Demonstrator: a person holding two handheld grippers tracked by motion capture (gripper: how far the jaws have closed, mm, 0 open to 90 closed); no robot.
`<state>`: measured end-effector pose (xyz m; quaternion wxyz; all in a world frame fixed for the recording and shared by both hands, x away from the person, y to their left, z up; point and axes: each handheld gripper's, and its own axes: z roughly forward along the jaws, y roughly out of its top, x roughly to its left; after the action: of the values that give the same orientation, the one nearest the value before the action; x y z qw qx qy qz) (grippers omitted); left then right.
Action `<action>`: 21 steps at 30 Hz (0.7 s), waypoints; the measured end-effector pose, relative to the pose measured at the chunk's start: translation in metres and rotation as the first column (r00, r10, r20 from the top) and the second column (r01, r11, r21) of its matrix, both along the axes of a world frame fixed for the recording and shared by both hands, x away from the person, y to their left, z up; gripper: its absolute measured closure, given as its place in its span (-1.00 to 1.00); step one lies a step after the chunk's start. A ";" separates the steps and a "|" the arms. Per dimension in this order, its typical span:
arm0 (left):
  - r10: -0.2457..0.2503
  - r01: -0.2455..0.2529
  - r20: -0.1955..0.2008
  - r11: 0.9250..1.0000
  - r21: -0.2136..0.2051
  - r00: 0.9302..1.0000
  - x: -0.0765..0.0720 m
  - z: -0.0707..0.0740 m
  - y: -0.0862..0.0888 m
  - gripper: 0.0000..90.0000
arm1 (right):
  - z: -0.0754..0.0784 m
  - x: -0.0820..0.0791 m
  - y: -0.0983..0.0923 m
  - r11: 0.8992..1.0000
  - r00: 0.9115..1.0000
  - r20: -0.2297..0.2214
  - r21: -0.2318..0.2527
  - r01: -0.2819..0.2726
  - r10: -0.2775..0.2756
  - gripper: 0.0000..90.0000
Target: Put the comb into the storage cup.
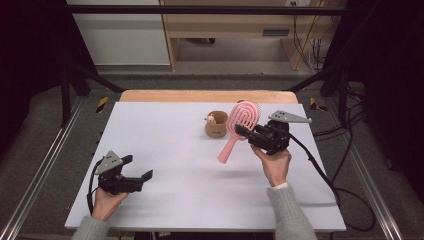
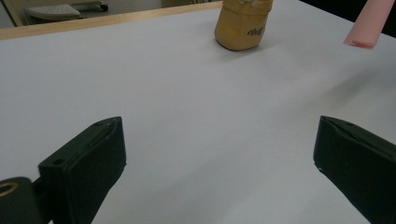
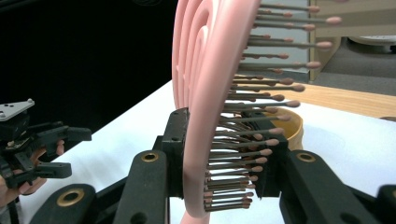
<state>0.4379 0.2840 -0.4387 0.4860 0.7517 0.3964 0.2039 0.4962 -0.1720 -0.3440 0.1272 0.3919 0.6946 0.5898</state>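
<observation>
A pink hairbrush (image 1: 239, 129) hangs tilted above the white table (image 1: 165, 145), head up and handle pointing down to the left. My right gripper (image 1: 245, 134) is shut on it just below the head. In the right gripper view the jaws clamp the brush (image 3: 205, 93) across its back and bristles. A tan cup (image 1: 216, 125) with a small figure on its rim stands on the table just left of the brush head. My left gripper (image 1: 139, 167) rests low near the front left, open with nothing between its jaws. The left gripper view looks across bare table at the cup (image 2: 243, 25) and the handle tip (image 2: 369, 23).
A wooden strip (image 1: 200, 96) runs along the table's far edge. The right gripper's cable (image 1: 320, 172) trails off the table's right side. Metal frame rails flank the table on both sides. Bare table lies between the two grippers.
</observation>
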 end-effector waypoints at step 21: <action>0.006 -0.006 -0.009 1.000 0.002 1.000 -0.001 -0.006 0.007 -0.95 | 0.021 0.019 0.003 0.998 0.998 0.028 -0.032 0.051 -0.050 0.43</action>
<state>0.4373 0.2914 -0.4452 0.4830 0.7520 0.4004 0.2025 0.5152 -0.1686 -0.3234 0.1581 0.3991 0.6922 0.5801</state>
